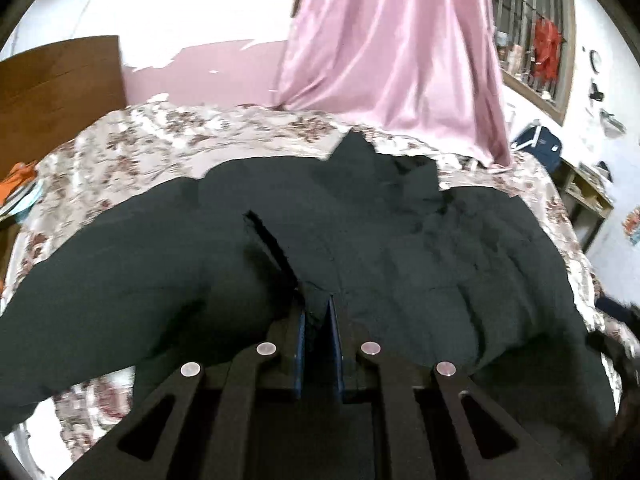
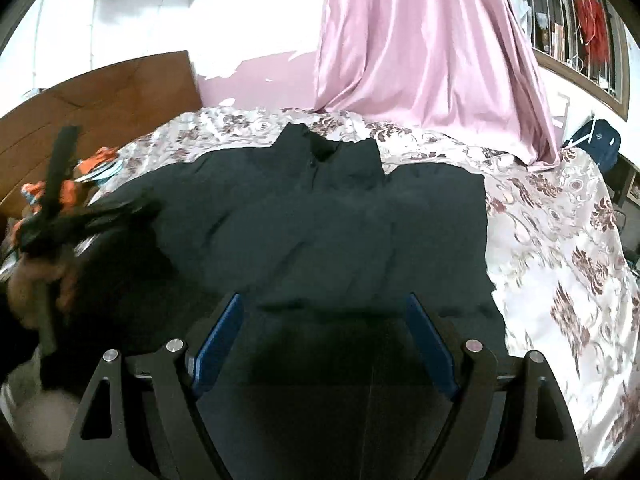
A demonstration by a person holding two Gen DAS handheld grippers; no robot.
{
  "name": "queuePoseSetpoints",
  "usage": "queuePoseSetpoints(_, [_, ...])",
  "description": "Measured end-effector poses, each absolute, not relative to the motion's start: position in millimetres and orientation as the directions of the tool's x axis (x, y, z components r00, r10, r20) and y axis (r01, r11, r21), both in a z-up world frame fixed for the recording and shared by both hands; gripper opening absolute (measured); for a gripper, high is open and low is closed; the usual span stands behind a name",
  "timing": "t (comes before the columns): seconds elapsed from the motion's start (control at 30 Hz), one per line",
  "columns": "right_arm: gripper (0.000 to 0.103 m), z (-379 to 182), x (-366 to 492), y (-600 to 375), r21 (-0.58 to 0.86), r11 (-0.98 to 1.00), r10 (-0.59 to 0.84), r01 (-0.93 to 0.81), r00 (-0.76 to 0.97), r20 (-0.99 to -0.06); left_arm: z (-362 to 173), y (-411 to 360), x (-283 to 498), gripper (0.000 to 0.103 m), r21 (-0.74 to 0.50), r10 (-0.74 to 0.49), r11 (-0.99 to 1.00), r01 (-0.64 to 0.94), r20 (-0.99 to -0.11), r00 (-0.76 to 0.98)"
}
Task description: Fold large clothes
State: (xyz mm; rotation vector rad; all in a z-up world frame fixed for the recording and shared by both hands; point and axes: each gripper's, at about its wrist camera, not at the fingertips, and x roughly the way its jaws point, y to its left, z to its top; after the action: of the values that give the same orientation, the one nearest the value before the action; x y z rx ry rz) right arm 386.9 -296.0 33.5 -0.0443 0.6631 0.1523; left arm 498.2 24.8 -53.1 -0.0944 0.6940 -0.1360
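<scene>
A large dark padded jacket (image 1: 400, 248) lies spread on a bed with a floral cover (image 1: 180, 136). My left gripper (image 1: 318, 308) is shut on a fold of the jacket's fabric near its front edge. In the right wrist view the jacket (image 2: 320, 216) lies flat, collar at the far side. My right gripper (image 2: 324, 304) is open and empty, just above the jacket's near hem. The left gripper (image 2: 52, 208) shows blurred at the far left of that view, held in a hand.
A pink curtain (image 1: 392, 48) hangs down onto the far side of the bed. A wooden headboard (image 1: 60, 76) stands at the left. Orange items (image 2: 64, 192) lie by the headboard. A barred window (image 2: 576, 32) and a blue bag (image 2: 596, 140) are at the right.
</scene>
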Motion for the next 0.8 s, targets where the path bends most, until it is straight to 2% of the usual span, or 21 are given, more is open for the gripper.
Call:
queuePoseSetpoints(0.17, [0.079,18,475,-266,-0.011,0.988,0.110,-0.152,0.765,-0.634,-71,44,496,0.009,-0.117,-0.108,0.992,0.040,-0.662,0.741])
queuePoseSetpoints(0.23, [0.079,2,505,-259,-0.008,0.992,0.090,-0.129,0.733,-0.674,-78,52,496,0.008,-0.131,-0.108,0.991,0.026,-0.668,0.736])
queuePoseSetpoints(0.37, [0.079,-29,537,-239,-0.002,0.989,0.100,-0.149,0.677,-0.729,-86,61,495,0.009,-0.186,-0.158,0.982,0.042,-0.669,0.726])
queuePoseSetpoints(0.47, [0.079,-61,548,-222,-0.069,0.985,0.046,-0.160,0.618,-0.785,-92,74,493,0.014,-0.290,-0.244,0.955,0.063,-0.646,0.724])
queuePoseSetpoints(0.5, [0.080,-69,549,-217,-0.097,0.982,0.020,-0.162,0.600,-0.800,-93,78,492,0.021,-0.323,-0.266,0.944,0.062,-0.638,0.723])
queuePoseSetpoints(0.63, [0.082,-81,551,-205,-0.169,0.971,-0.034,-0.171,0.599,-0.800,-94,92,481,0.034,-0.412,-0.309,0.910,0.048,-0.596,0.741])
queuePoseSetpoints(0.67, [0.083,-85,552,-202,-0.187,0.967,-0.046,-0.176,0.598,-0.800,-92,94,477,0.044,-0.420,-0.309,0.906,0.046,-0.586,0.749])
queuePoseSetpoints(0.7, [0.083,-88,552,-198,-0.204,0.963,-0.059,-0.177,0.597,-0.800,-90,97,471,0.059,-0.431,-0.310,0.901,0.042,-0.573,0.759])
queuePoseSetpoints(0.73, [0.083,-89,551,-195,-0.211,0.962,-0.066,-0.176,0.599,-0.798,-88,101,464,0.067,-0.451,-0.316,0.891,0.042,-0.552,0.772])
queuePoseSetpoints(0.77, [0.083,-89,549,-193,-0.217,0.961,-0.070,-0.174,0.604,-0.794,-85,108,454,0.080,-0.478,-0.318,0.878,0.037,-0.524,0.790])
queuePoseSetpoints(0.8, [0.083,-88,546,-193,-0.215,0.961,-0.067,-0.172,0.612,-0.788,-83,115,445,0.087,-0.501,-0.314,0.865,0.026,-0.500,0.807])
